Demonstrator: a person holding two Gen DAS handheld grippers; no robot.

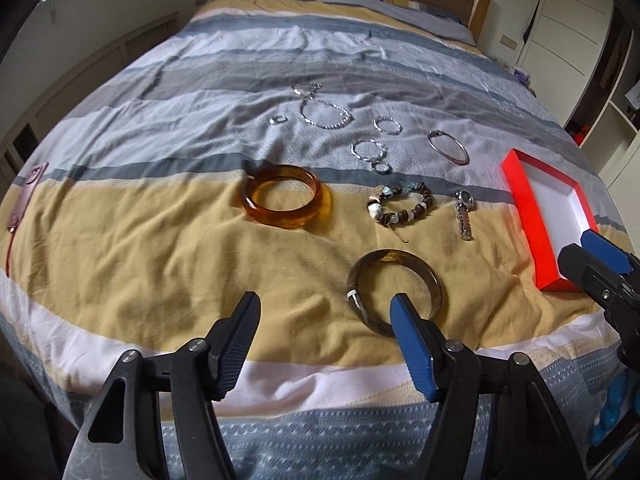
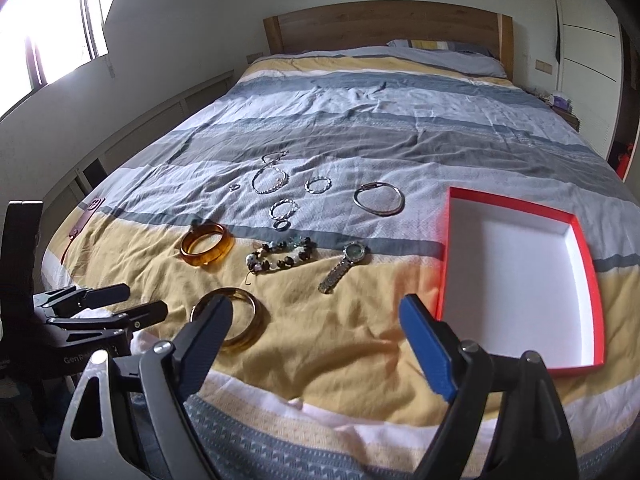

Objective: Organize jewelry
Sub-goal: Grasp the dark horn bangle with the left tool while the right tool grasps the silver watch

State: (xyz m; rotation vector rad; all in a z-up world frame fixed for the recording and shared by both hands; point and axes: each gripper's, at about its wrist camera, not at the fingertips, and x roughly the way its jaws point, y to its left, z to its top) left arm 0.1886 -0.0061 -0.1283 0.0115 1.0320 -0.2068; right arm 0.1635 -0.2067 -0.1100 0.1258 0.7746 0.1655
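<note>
- I counted two amber bangles (image 1: 285, 199), one beaded bracelet (image 1: 401, 205), one watch (image 1: 465, 213), one red box (image 2: 524, 276).
- Dark bangle (image 1: 394, 290) lay just ahead of my left tongs (image 1: 324, 314); both tongs, right tongs (image 2: 316, 320) too, gaped empty.

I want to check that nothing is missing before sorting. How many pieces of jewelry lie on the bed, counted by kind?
Thick bangles: 2, amber bangle, dark bangle
Beaded bracelet: 1
Watch: 1
Thin silver bangle: 1
Silver chain: 1
Silver hoops: 2, far hoop, near hoop
Small rings: 2, left ring, dark ring
Total: 10
</note>
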